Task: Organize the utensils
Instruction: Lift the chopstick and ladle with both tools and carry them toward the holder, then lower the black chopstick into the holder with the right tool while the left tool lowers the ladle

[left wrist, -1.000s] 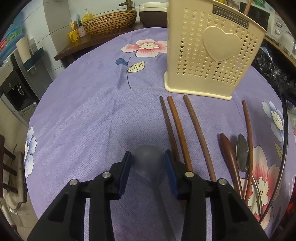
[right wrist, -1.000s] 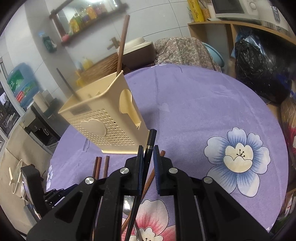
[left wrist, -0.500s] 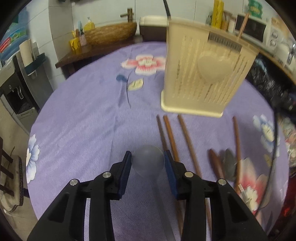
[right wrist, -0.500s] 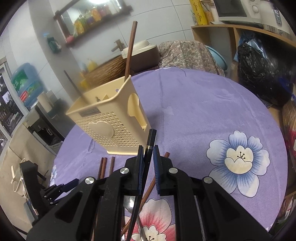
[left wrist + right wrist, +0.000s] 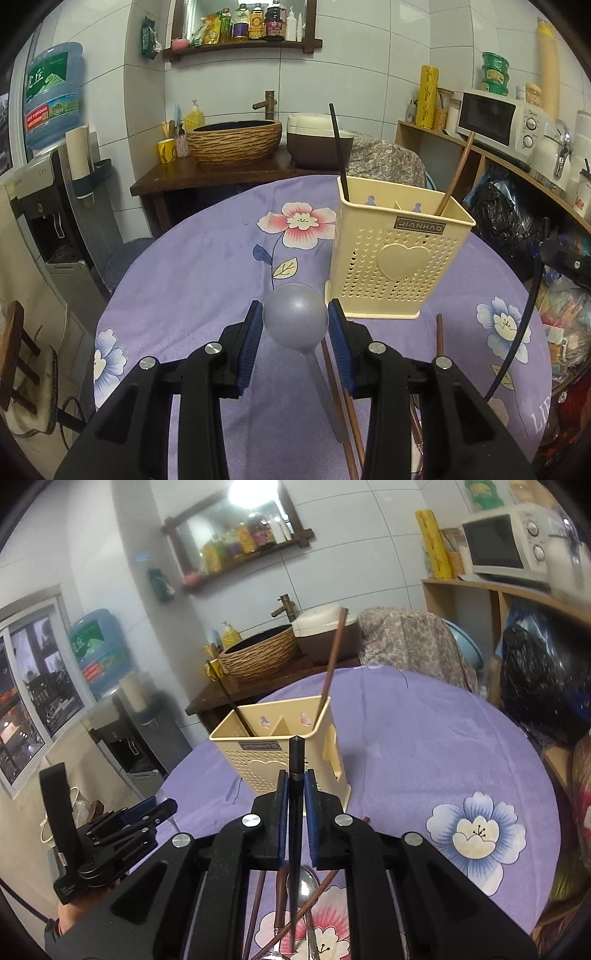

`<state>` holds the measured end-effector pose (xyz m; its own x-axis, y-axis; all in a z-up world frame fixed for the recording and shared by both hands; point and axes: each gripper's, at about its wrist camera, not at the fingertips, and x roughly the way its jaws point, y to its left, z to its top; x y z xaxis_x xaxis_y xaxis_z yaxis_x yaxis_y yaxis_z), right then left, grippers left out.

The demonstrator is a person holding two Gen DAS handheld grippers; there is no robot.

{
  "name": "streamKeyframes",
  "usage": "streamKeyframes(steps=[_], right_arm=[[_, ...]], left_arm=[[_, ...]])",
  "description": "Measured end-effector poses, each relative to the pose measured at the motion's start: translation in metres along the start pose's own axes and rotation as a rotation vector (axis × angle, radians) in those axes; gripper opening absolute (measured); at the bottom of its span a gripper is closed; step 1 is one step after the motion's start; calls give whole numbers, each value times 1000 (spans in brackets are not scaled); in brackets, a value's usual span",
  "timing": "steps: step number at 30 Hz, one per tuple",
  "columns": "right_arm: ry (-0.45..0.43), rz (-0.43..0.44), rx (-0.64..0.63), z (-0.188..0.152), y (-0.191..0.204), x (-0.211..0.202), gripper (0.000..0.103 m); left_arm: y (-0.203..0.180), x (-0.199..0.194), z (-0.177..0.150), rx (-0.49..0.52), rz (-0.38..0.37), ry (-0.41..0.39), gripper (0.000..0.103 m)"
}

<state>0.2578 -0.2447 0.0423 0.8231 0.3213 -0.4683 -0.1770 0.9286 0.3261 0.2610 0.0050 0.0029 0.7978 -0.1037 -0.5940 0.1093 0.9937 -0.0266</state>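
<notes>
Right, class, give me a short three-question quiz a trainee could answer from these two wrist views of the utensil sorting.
1. True or false: the left gripper holds a spoon by its bowl.
2. What does the right gripper hold? A) a fork B) a black chopstick C) a knife
3. How many utensils already stand in the caddy?

Key:
1. True: the jaws press on both sides of the bowl.
2. B.
3. Two: one black stick at the left, one brown stick at the right.
</notes>
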Motion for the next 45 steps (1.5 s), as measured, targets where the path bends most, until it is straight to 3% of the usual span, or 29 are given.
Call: streamKeyframes(steps=[16,26,32,37,40,45], right_arm=[[-9,46,-44,5,8,-18,10],[-18,72,-38,21,8,-26,9],[-60,110,-50,53,14,-37,10],[-184,115,-60,106,22,-58,10],[-238,96,-54,135,26,-62,10],[-299,32,-20,166,23,-48,10]], left_arm=[[7,-7,-3,-10,11,-28,37],[12,-12,12,-21,0,-53,37],[17,-29,49,-47,-77,-98,37],[13,-61,109,-72,-141,-233,37],[-1,-65,143,-62,-133,-296,37],[-26,-36,172,-38,-79,-322,37]])
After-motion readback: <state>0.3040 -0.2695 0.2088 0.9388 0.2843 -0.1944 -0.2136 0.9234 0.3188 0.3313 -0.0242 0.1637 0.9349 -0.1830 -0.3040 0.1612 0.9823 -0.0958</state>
